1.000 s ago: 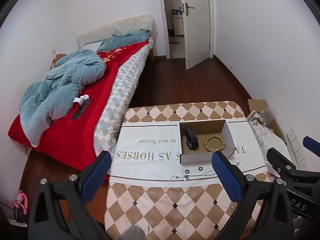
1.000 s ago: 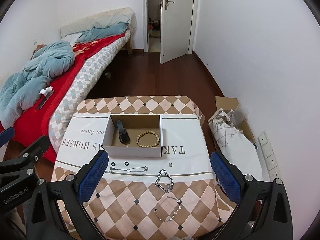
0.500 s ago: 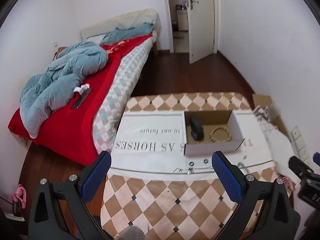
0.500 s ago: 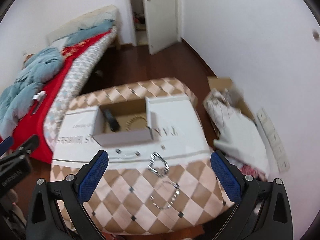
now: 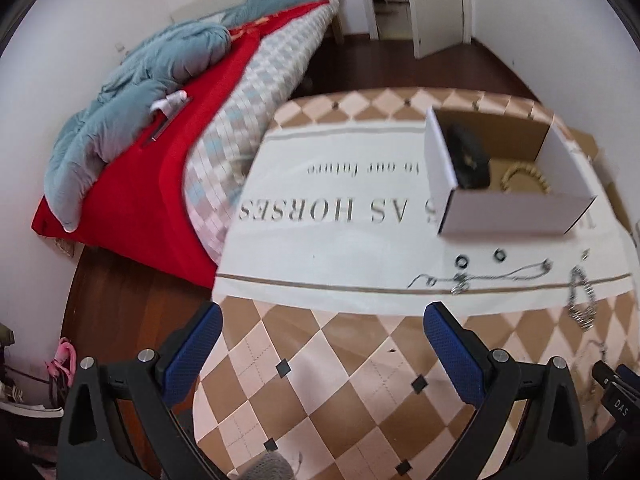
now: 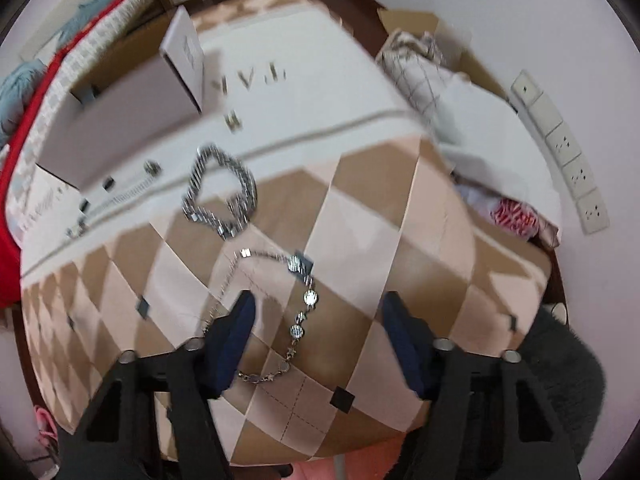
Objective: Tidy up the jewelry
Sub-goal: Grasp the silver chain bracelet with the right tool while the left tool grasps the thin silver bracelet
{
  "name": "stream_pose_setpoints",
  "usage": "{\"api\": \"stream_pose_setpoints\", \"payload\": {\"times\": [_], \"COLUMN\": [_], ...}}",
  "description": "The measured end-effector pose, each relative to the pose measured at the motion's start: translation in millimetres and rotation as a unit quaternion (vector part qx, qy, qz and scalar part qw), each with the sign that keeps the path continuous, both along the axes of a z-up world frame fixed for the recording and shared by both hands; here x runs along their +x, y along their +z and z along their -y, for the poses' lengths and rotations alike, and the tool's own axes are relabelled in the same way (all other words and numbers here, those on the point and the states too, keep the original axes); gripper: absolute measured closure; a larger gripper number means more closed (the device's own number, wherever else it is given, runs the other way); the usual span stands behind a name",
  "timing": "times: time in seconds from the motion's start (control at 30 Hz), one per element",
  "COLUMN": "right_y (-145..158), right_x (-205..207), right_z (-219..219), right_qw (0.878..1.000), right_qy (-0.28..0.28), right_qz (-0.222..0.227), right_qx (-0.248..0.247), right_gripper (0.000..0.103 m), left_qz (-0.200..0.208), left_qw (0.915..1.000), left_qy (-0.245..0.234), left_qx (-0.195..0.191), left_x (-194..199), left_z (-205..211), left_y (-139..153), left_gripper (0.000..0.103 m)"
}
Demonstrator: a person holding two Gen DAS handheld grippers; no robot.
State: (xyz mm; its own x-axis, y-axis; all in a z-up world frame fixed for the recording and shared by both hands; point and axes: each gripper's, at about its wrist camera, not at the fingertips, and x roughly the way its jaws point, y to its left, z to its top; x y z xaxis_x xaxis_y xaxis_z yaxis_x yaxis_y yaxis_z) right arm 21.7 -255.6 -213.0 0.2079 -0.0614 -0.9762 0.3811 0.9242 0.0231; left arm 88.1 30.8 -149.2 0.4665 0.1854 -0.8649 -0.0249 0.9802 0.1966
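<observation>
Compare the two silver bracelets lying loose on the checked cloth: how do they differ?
The chunky chain bracelet has thick, dense links and lies bunched farther from the right hand-held gripper. The thin disc bracelet is a fine chain with small round discs, spread in a wider loop between that gripper's open fingers. Both are silver and outside the box.

The cloth [image 5: 360, 240] on the counter reads "AS HORSES" and "to our future", upside down; the right claw [image 5: 616, 404] body says "DAS".

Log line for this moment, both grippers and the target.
right gripper: open, low over thin disc bracelet, not gripping | left gripper: open, empty, above tablecloth | box: holds bead bracelet, black item
</observation>
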Motion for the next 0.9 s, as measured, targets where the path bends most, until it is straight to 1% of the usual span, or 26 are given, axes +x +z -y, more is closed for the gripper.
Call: {"api": "stream_pose_setpoints", "payload": {"times": [0.03, 0.1, 0.13, 0.17, 0.23, 0.33, 0.4, 0.43, 0.47, 0.57, 0.63, 0.73, 0.8, 0.9], "right_y": [-2.7, -2.3, -1.9, -1.8, -1.0, 2.7, 10.8, 17.3, 21.5, 30.3, 30.3, 26.8, 22.8, 15.7], "right_x": [-1.0, 0.3, 1.1, 2.7, 5.9, 11.3, 12.8, 14.3, 17.2, 22.4, 24.5, 26.1, 28.9, 28.5], "right_z": [-4.8, -11.6, -13.6, -15.5, -14.6, -5.8, 5.9, 11.7, 15.6, 27.8, 33.4, 44.1, 52.9, 63.9], "right_qw": [1.0, 0.999, 0.999, 0.999, 0.999, 0.999, 0.999, 0.999, 0.999, 0.998, 0.997, 0.996, 0.996, 0.996], "right_qy": [0.006, 0.017, 0.018, 0.021, 0.018, 0.005, -0.019, -0.031, -0.037, -0.044, -0.046, -0.046, -0.048, -0.051], "right_qz": [0.0, 0.003, 0.004, 0.002, -0.003, -0.008, 0.003, 0.015, 0.025, 0.051, 0.061, 0.07, 0.071, 0.072], "right_qx": [-0.016, -0.03, -0.033, -0.041, -0.043, -0.037, -0.026, -0.021, -0.016, -0.009, -0.003, 0.004, 0.012, 0.024], "right_gripper": [0.054, 0.066, 0.084, 0.097, 0.097, 0.098, 0.098, 0.098, 0.098, 0.098, 0.098, 0.098, 0.098, 0.098], "left_qz": [-0.007, -0.017, -0.021, -0.025, -0.034, -0.046, -0.047, -0.039, -0.04, -0.045, -0.052, -0.089, -0.103, -0.124], "left_qw": [1.0, 0.9998, 0.9996, 0.9994, 0.9988, 0.9978, 0.9972, 0.9974, 0.9969, 0.9951, 0.9933, 0.986, 0.9826, 0.9789], "left_qy": [-0.004, -0.013, -0.015, -0.016, -0.024, -0.04, -0.051, -0.057, -0.066, -0.086, -0.093, -0.102, -0.111, -0.12], "left_qx": [-0.002, -0.005, -0.009, -0.015, -0.027, -0.027, -0.029, -0.02, -0.016, -0.021, -0.044, -0.098, -0.109, -0.108], "left_x": [2.8, 7.4, 9.7, 11.8, 15.8, 19.6, 20.4, 20.5, 20.6, 20.2, 19.6, 22.4, 26.1, 32.9], "left_z": [-0.6, -0.6, -0.9, -1.6, -0.8, 5.0, 10.5, 14.5, 21.5, 42.9, 58.0, 88.2, 112.7, 145.4], "left_y": [-6.5, -16.4, -20.2, -23.7, -29.9, -32.3, -28.5, -27.3, -27.4, -28.0, -29.4, -36.6, -42.0, -53.7], "left_gripper": [0.001, 0.001, 0.001, 0.001, 0.001, 0.0, 0.001, 0.001, 0.001, 0.001, 0.001, 0.001, 0.001, 0.007]}}
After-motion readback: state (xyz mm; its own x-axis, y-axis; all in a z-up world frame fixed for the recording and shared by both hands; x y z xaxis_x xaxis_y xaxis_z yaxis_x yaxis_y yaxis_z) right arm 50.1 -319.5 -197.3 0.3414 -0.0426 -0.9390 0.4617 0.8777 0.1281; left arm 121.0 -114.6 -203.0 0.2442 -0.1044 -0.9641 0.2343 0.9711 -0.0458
